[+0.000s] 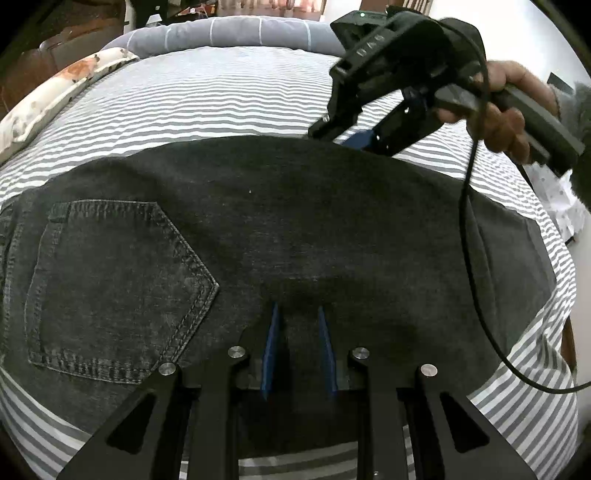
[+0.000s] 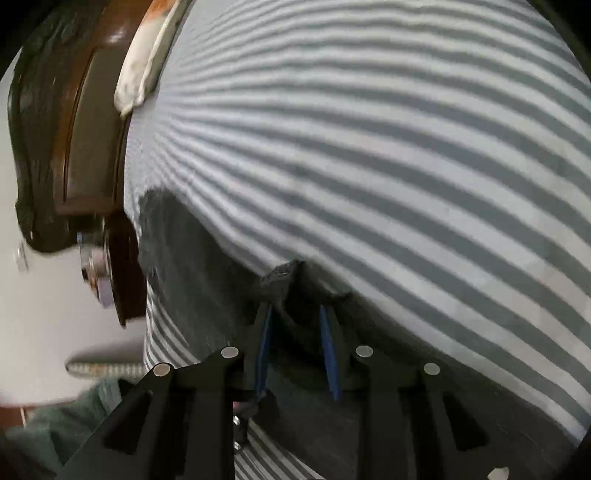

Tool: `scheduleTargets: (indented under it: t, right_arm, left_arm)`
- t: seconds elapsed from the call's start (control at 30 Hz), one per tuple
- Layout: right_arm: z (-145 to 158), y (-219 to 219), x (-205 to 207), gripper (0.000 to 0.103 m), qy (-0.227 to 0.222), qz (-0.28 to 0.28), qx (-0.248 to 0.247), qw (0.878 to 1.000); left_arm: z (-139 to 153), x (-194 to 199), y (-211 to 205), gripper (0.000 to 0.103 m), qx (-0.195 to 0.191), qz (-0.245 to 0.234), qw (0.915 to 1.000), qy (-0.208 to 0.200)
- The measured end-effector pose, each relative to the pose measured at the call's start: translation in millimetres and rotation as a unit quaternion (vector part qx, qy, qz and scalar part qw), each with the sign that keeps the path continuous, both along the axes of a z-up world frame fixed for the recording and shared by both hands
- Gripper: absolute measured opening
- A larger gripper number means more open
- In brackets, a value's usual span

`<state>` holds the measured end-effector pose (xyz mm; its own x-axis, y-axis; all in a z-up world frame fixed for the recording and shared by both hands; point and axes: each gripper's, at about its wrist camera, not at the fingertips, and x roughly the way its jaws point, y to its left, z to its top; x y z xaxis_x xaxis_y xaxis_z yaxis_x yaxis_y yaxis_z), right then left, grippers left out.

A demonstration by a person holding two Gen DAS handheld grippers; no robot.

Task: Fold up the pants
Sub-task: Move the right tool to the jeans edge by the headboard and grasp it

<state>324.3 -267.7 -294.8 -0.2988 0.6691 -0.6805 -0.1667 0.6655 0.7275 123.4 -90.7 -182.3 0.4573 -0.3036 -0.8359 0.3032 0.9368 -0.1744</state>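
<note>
Dark grey jeans [image 1: 280, 221] lie flat on the striped bed, back pocket [image 1: 110, 288] at the left. My left gripper [image 1: 297, 314] hovers low over the near part of the jeans, its blue-padded fingers slightly apart with nothing between them. My right gripper [image 1: 354, 136] sits at the jeans' far edge, held by a hand. In the right wrist view the right gripper [image 2: 295, 310] has the fabric edge [image 2: 284, 277] bunched between its fingers, with the jeans [image 2: 207, 266] running off to the left.
The bed has a grey-and-white striped sheet [image 1: 207, 96]. A floral pillow [image 1: 62, 88] lies at the far left, a grey bolster [image 1: 236, 33] at the far end. A black cable [image 1: 476, 236] hangs across the jeans' right side. A brown wooden bed frame [image 2: 92, 147] stands left.
</note>
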Motion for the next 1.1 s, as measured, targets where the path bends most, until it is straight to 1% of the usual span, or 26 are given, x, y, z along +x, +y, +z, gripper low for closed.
scheduleTargets:
  t: [0.13,0.2,0.23,0.3,0.37,0.43,0.5,0.53,0.57,0.6,0.63,0.73,0.77,0.9,0.93,0.97,1.0,1.07,1.1]
  right_arm:
    - [-6.3,7.3,-7.4,0.026,0.007,0.031,0.033,0.999]
    - [-7.4,6.2,-3.2,0.025,-0.002,0.007,0.047,0.999]
    - [-7.1,5.9,-0.3,0.021,-0.006,-0.006,0.057,0.998]
    - [4.5,8.2,3.1,0.012,-0.037,-0.027,0.077,0.996]
    - [20.4,12.8,3.8,0.011,-0.069,-0.036,0.082,0.994]
    - [31.2,10.6,3.8,0.008,-0.088,-0.050,0.075,0.992]
    - [46.5,0.9,4.3,0.008,-0.112,-0.080,0.077,0.988]
    - [55.3,-5.6,4.9,0.007,-0.126,-0.098,0.083,0.984]
    - [62.3,-11.5,6.9,0.007,-0.138,-0.113,0.087,0.980]
    - [68.5,-17.9,11.1,0.007,-0.149,-0.127,0.082,0.977]
    - [69.5,-23.9,15.3,0.006,-0.149,-0.131,0.080,0.977]
    - [60.1,-18.2,23.3,0.006,-0.162,-0.129,0.039,0.977]
    - [52.0,-14.4,27.8,0.006,-0.163,-0.125,0.022,0.978]
    - [29.6,-8.0,36.5,0.006,-0.155,-0.125,-0.012,0.980]
    - [26.7,-4.4,35.8,0.006,-0.151,-0.124,-0.013,0.981]
    - [25.7,-2.5,35.3,0.006,-0.152,-0.123,-0.017,0.981]
    - [26.9,-1.7,34.8,0.006,-0.155,-0.122,-0.017,0.980]
    - [31.2,-4.4,33.5,0.006,-0.159,-0.120,-0.010,0.980]
    - [32.9,-7.8,32.6,0.006,-0.159,-0.120,-0.005,0.980]
  left_arm:
    - [-0.9,2.0,6.0,0.023,-0.006,0.003,1.0000,0.000]
    - [-2.3,1.6,9.2,0.023,-0.007,0.006,1.0000,-0.001]
    - [-2.7,0.1,10.5,0.023,-0.007,0.006,1.0000,-0.003]
    - [-1.2,-1.5,11.3,0.023,-0.007,0.006,1.0000,-0.005]
    - [-1.3,-2.9,10.4,0.023,-0.007,0.006,0.9999,-0.006]
    - [4.2,-4.8,12.1,0.023,0.000,0.016,0.9996,-0.025]
    - [12.2,-4.6,18.8,0.023,0.009,0.041,0.9976,-0.055]
    - [14.7,-3.6,23.7,0.023,0.009,0.056,0.9964,-0.063]
    - [14.0,-2.2,27.4,0.023,0.011,0.067,0.9957,-0.063]
    - [11.2,-0.9,28.5,0.023,0.017,0.072,0.9956,-0.057]
    - [6.6,0.6,28.6,0.023,0.021,0.071,0.9961,-0.047]
    - [0.4,1.5,26.1,0.023,0.033,0.066,0.9965,-0.040]
    - [-1.0,2.4,26.0,0.023,0.035,0.064,0.9966,-0.037]
    - [1.3,7.5,31.0,0.023,0.012,0.066,0.9975,-0.025]
    - [7.8,10.6,33.9,0.023,0.002,0.066,0.9975,-0.025]
    - [15.3,13.3,36.9,0.023,-0.007,0.068,0.9972,-0.029]
    - [27.7,15.6,39.3,0.023,-0.019,0.069,0.9964,-0.045]
    - [55.4,19.7,38.3,0.023,-0.031,0.050,0.9931,-0.101]
    - [65.0,24.3,35.4,0.025,-0.035,0.033,0.9914,-0.121]
